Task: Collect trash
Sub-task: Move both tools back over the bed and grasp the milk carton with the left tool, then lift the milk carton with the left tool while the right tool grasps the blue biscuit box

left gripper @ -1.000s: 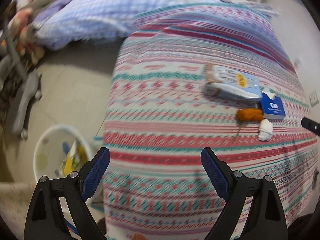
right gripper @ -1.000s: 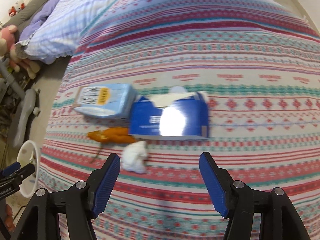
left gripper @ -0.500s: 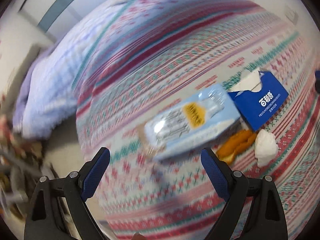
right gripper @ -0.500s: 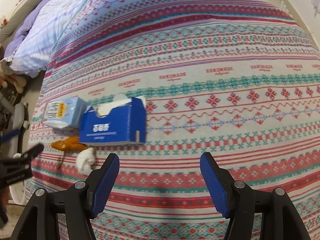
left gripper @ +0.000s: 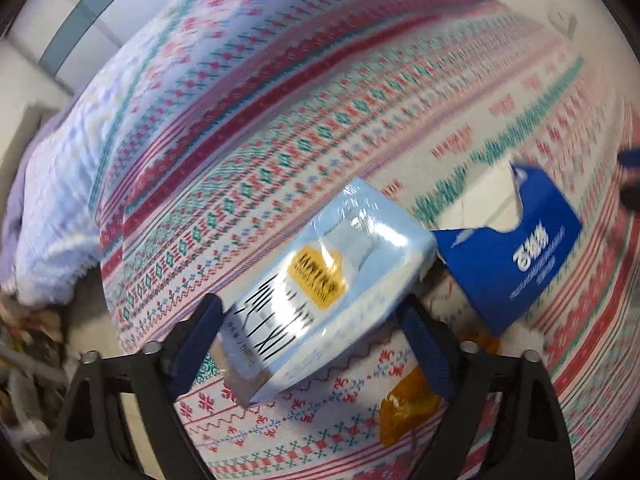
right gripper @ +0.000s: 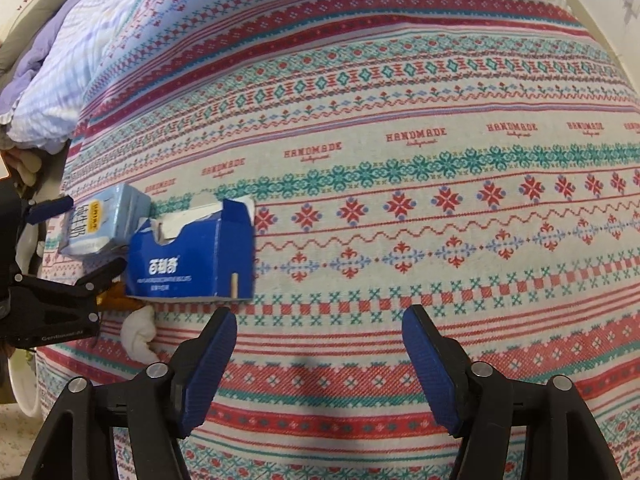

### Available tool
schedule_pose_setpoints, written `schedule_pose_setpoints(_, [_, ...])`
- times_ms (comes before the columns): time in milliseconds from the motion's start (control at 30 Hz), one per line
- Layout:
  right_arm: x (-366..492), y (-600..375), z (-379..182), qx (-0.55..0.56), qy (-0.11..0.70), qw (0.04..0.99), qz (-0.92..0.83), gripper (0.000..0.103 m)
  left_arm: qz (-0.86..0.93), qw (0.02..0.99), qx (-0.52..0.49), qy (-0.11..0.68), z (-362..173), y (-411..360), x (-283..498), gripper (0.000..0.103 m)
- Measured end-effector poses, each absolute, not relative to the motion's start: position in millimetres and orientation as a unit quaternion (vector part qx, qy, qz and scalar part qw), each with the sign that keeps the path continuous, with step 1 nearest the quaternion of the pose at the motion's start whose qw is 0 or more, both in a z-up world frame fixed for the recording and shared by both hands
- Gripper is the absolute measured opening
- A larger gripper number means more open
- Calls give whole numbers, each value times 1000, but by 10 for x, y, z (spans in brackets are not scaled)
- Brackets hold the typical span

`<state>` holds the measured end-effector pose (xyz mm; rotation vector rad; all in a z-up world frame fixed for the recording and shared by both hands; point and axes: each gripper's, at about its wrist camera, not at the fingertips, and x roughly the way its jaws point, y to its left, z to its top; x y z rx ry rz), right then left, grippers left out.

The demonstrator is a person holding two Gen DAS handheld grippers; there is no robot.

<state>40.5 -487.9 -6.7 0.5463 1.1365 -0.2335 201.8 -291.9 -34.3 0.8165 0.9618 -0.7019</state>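
Left claw (left gripper: 310, 320), jaws just closing, straddles the pale-blue packet (left gripper: 320, 288), perhaps touching; torn blue box (right gripper: 192, 256) shows white paper; right claw (right gripper: 320, 356) wide, empty.

A light-blue packet (left gripper: 340, 292) with a yellow label lies flat on the patterned bedspread, touching a torn-open dark-blue box (right gripper: 196, 260) that stands upright beside it. Just in front lie an orange wrapper (left gripper: 408, 408) and a crumpled white tissue (right gripper: 140, 336)
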Motion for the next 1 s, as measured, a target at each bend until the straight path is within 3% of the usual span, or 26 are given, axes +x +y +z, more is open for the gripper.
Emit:
schedule_pose_setpoints(333, [682,-4831,-164,235,545,801,-78,80,-292,774,281,488,-143,-2707,2184,46])
schedule_pose_setpoints(467, [794,-4739,-134,195,547,813,-45,87,-296,772,287,484,-184,-2743,2146,52])
schedule_pose_setpoints(533, [827,-4669,-117,173,544,820,-29,88,-294,775,289,478,-205,-2753,2147,76])
schedule_pose_setpoints(567, [854,-4619,-108,162,543,824,-19,89,-298,777,289,473,-235,-2758,2164,78])
schedule_pose_setpoints(800, [992,-4313,-145,66,538,840,27,92,-301,771,262,496,-479,-2812,2325,77])
schedule_pose_setpoints(900, [1076,-4254,-233,40,539,841,27,92,-305,770,236,508,-562,-2752,2374,64])
schedule_pose_setpoints(1000, [1183,-4176,-312,22,539,842,32,92,-302,777,211,511,-584,-2663,2377,59])
